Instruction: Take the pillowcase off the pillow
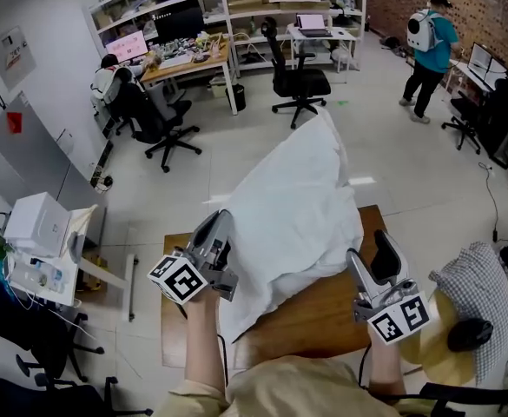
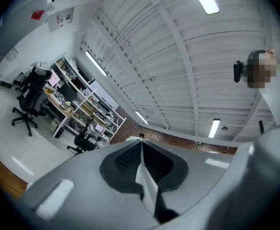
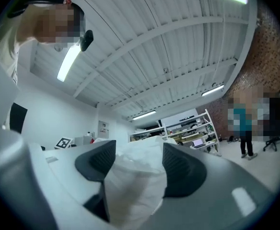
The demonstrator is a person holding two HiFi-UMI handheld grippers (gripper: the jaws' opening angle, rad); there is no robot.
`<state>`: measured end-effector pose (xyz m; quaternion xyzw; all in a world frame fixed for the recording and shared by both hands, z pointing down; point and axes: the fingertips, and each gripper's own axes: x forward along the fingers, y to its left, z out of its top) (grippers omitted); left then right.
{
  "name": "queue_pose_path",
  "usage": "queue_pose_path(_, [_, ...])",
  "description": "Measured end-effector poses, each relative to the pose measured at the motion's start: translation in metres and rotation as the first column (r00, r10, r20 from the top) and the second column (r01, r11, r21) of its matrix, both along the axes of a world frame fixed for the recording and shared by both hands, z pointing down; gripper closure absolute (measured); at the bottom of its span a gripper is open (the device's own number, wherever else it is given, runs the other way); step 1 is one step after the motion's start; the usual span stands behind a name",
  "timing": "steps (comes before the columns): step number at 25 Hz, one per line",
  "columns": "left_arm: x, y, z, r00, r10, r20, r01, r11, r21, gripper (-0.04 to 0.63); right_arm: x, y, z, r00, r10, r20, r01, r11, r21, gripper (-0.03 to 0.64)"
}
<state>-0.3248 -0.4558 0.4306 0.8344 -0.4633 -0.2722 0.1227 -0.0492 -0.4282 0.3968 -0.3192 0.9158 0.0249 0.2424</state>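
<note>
A white pillow in its pillowcase (image 1: pixel 297 198) is held up above the wooden table (image 1: pixel 323 320), its far end raised away from me. My left gripper (image 1: pixel 221 226) is shut on a thin edge of the pillowcase (image 2: pixel 147 178) at the near left; a flat fold of white cloth runs between its closed jaws (image 2: pixel 140 145). At the near right corner, my right gripper (image 1: pixel 371 252) holds a thick bunch of the pillow (image 3: pixel 135 186). The bulky white cloth fills the gap between its black pads (image 3: pixel 180 169). Both grippers point upward.
Black office chairs (image 1: pixel 297 81) and desks with shelves stand on the floor beyond the table. A person (image 1: pixel 427 46) stands at the far right, another sits at the far left desk. A checked cushion (image 1: pixel 475 276) is at my right, and white equipment (image 1: pixel 36 224) at my left.
</note>
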Motion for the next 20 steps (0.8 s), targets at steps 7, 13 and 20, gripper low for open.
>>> queue_pose_path(7, [-0.039, 0.014, 0.007, 0.994, -0.106, -0.011, 0.106, 0.994, 0.002, 0.592, -0.020, 0.029, -0.044, 0.991, -0.129, 0.033, 0.126, 0.988, 0.088, 0.322])
queue_pose_path(13, [-0.066, 0.045, 0.026, 0.983, -0.181, -0.032, 0.181, 0.983, 0.003, 0.592, -0.032, 0.047, -0.064, 0.977, -0.190, -0.092, 0.204, 0.963, 0.177, 0.322])
queue_pose_path(20, [-0.098, 0.063, 0.037, 0.953, -0.294, -0.067, 0.293, 0.956, -0.023, 0.592, -0.042, 0.048, -0.093, 0.948, -0.252, -0.193, 0.299, 0.915, 0.271, 0.322])
